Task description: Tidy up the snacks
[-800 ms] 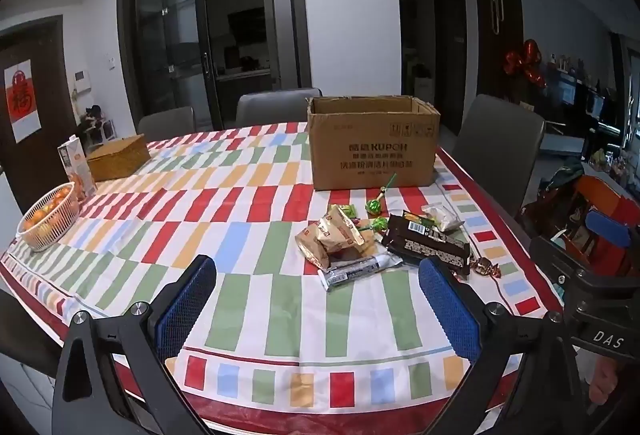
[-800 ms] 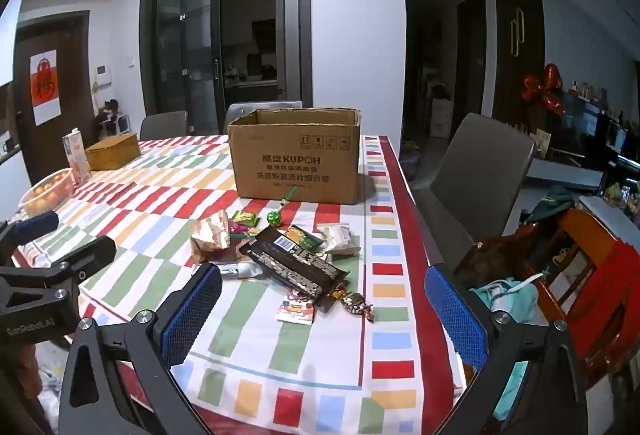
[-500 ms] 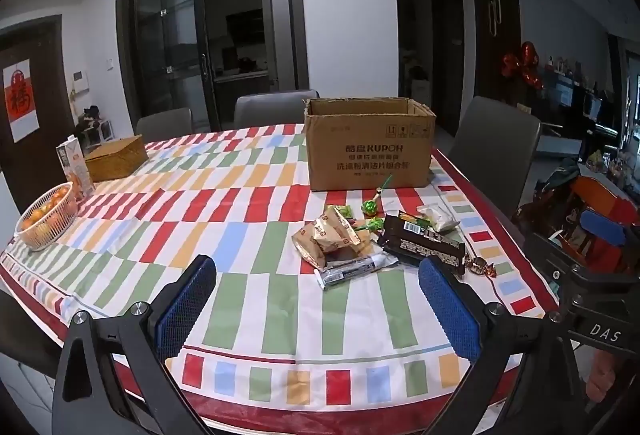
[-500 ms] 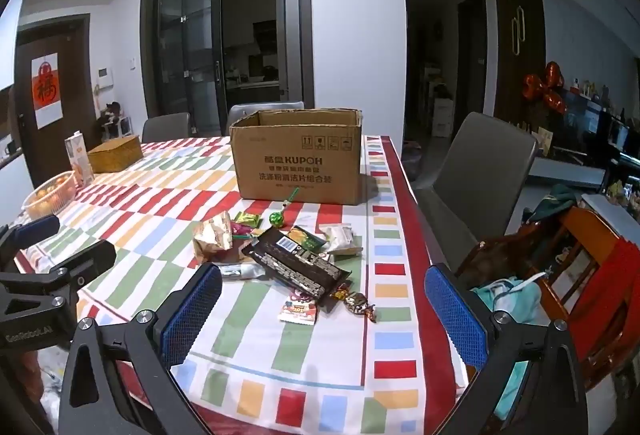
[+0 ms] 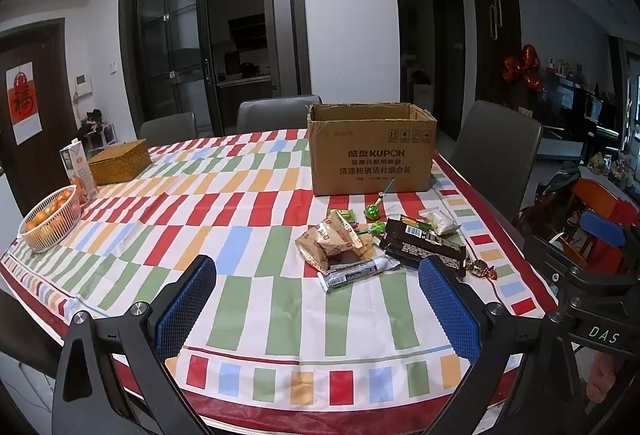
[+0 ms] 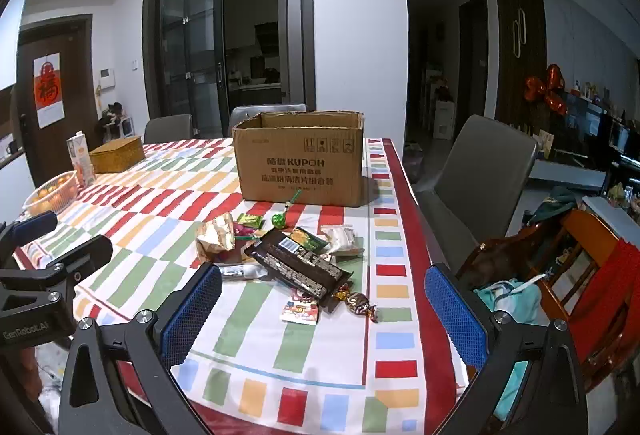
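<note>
Two grippers, left gripper (image 5: 318, 285) & right gripper (image 6: 324, 295), jaws spread wide, nothing between. One open cardboard box (image 5: 370, 149) at 12 o'clock; crinkly snack wrappers (image 5: 380, 247), approx. ten, heaped just before it.

Bench (image 5: 256, 299) has a striped multicolour cloth. Far right: open cardboard box (image 5: 370, 155). Just in front of it, a loose snack pile (image 5: 380, 247). Far left: wicker box (image 5: 119, 162), carton (image 5: 76, 171), white basket of oranges (image 5: 51, 219).
</note>
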Motion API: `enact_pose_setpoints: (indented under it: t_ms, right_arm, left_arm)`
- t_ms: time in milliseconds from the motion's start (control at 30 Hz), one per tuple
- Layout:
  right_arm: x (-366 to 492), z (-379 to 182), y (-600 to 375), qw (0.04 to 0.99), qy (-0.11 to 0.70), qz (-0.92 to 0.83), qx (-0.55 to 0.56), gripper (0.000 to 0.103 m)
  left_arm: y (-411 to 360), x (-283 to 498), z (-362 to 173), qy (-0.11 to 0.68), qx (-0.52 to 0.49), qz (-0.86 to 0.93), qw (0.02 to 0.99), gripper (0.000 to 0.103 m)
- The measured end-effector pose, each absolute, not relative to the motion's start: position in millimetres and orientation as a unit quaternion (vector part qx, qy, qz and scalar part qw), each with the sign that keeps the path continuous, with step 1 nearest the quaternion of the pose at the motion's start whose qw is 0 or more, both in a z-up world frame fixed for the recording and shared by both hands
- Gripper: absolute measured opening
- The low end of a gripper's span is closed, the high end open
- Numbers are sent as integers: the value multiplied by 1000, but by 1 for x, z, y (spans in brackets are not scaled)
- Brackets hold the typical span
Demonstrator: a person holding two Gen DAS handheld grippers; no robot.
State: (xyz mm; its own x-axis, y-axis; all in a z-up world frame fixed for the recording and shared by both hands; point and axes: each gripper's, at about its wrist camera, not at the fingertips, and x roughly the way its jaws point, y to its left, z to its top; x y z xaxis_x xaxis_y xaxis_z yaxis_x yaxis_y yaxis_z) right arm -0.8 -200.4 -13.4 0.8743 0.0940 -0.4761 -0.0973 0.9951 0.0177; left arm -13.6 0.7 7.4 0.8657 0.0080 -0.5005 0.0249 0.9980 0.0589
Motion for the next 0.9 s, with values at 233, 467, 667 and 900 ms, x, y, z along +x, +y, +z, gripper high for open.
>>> enact_pose_setpoints:
  t_ms: [233, 467, 667, 900]
  right_arm:
    - [-3, -13, -199, 968, 246, 50, -3, 103]
    - [-1, -15, -198, 968, 246, 50, -4, 103]
    - [-1, -15, -198, 968, 246, 50, -4, 103]
    - [-1, -15, -199, 968, 245, 50, -4, 103]
  left_arm:
    - [0, -15, 8, 259, 32, -6, 965, 103]
    - [0, -15, 8, 259, 32, -6, 965, 103]
    - [-1, -16, 10, 258, 32, -8, 966, 103]
    - [-2, -16, 11, 257, 33, -9, 966, 103]
